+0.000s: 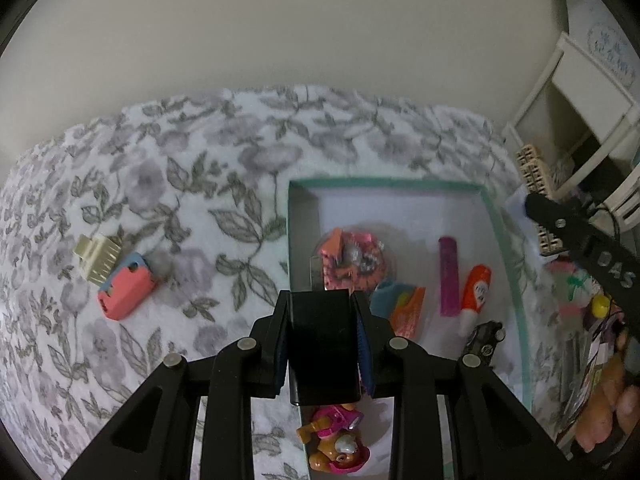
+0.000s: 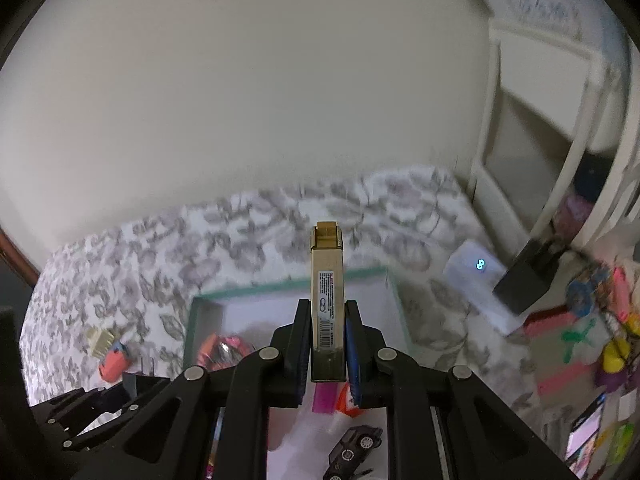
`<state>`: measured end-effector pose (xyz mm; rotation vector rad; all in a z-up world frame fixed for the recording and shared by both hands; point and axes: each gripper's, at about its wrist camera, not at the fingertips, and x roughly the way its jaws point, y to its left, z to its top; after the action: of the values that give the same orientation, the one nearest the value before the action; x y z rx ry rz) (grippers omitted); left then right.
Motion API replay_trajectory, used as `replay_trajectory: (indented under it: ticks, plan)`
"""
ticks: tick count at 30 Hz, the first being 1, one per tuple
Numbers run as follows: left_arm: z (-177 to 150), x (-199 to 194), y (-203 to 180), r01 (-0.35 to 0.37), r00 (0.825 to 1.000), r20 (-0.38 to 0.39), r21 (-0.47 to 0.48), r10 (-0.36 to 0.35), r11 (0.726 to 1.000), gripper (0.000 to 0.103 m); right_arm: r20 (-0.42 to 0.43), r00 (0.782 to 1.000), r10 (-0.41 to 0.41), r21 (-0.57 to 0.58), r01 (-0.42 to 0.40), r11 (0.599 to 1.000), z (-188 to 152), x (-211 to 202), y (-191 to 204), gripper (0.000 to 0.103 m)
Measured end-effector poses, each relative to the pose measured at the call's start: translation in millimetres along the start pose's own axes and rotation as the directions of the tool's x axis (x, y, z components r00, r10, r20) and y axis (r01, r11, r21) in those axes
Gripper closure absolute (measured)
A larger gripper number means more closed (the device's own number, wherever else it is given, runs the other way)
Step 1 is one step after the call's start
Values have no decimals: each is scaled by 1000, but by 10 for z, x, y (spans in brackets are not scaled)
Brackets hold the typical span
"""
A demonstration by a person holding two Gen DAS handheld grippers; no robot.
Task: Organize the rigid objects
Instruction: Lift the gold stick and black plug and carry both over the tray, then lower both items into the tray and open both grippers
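Note:
My left gripper [image 1: 322,300] is shut on a black plug adapter [image 1: 323,344] with metal prongs, held over the left side of a shallow white box with a teal rim [image 1: 384,182]. My right gripper [image 2: 328,308] is shut on a tall gold box [image 2: 327,300] with a label, held above the same box [image 2: 288,286]. Inside the box lie a pink round toy [image 1: 352,258], a purple tube [image 1: 448,276], an orange-and-white tube [image 1: 474,292], a black toy car [image 1: 484,338] and a pup figure [image 1: 338,444].
On the floral blanket [image 1: 180,160], left of the box, lie a coral-and-blue item [image 1: 126,292] and a cream comb-like piece [image 1: 98,258]. A white shelf unit [image 1: 580,92] stands at right. Colourful clutter [image 2: 600,340] and a white device [image 2: 478,276] lie at right.

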<state>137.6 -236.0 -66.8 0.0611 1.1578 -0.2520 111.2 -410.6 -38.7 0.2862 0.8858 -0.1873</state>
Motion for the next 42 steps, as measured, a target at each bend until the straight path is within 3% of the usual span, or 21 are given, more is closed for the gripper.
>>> replay_trajectory:
  ticks: [9, 17, 27, 42]
  plan:
    - [-80, 303, 31, 10, 995, -97, -18, -12, 1000, 73, -168, 986, 11, 17, -8, 1000, -247, 559, -5, 87]
    - [-144, 430, -20, 10, 991, -136, -12, -12, 1000, 73, -231, 973, 11, -1, -12, 1000, -360, 741, 81, 86]
    - [-150, 474, -17, 16, 989, -146, -17, -19, 1000, 73, -278, 961, -5, -24, -2, 1000, -431, 846, 159, 86]
    - [-121, 407, 12, 11, 991, -133, -18, -13, 1000, 73, -235, 972, -16, -46, 5, 999, -337, 666, 209, 85]
